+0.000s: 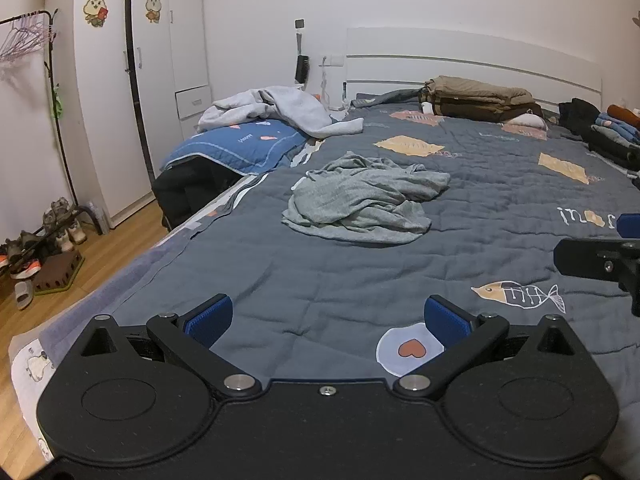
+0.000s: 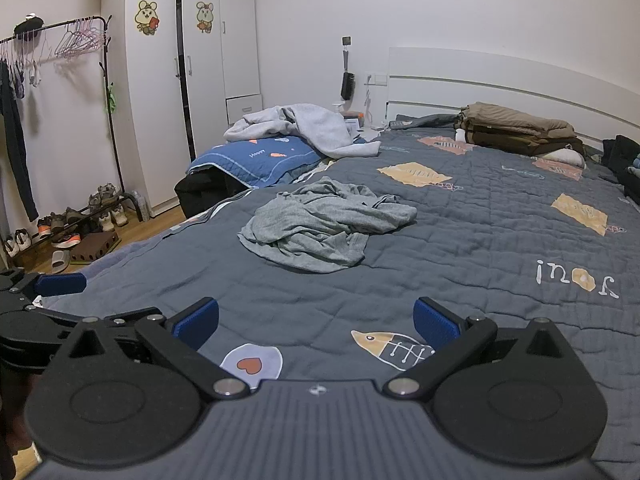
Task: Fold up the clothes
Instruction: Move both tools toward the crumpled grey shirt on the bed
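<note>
A crumpled grey garment (image 1: 362, 200) (image 2: 326, 226) lies bunched in the middle of the dark grey quilted bedspread (image 1: 480, 208) (image 2: 480, 232). My left gripper (image 1: 328, 318) is open above the near part of the bed, well short of the garment, nothing between its blue pads. My right gripper (image 2: 316, 320) is also open and empty, hovering at a similar distance from the garment. In the left wrist view the right gripper's finger (image 1: 592, 258) shows at the right edge. In the right wrist view the left gripper's blue pad (image 2: 60, 283) shows at the left edge.
A light grey hoodie (image 1: 276, 110) (image 2: 304, 124) is heaped on a blue quilt (image 1: 240, 144) at the bed's far left. Folded brown clothes (image 1: 476, 98) (image 2: 520, 126) lie by the headboard; dark folded items (image 1: 612, 132) at far right. White wardrobe (image 2: 200, 80), clothes rack (image 2: 60, 32), shoes (image 2: 68, 228) stand to the left.
</note>
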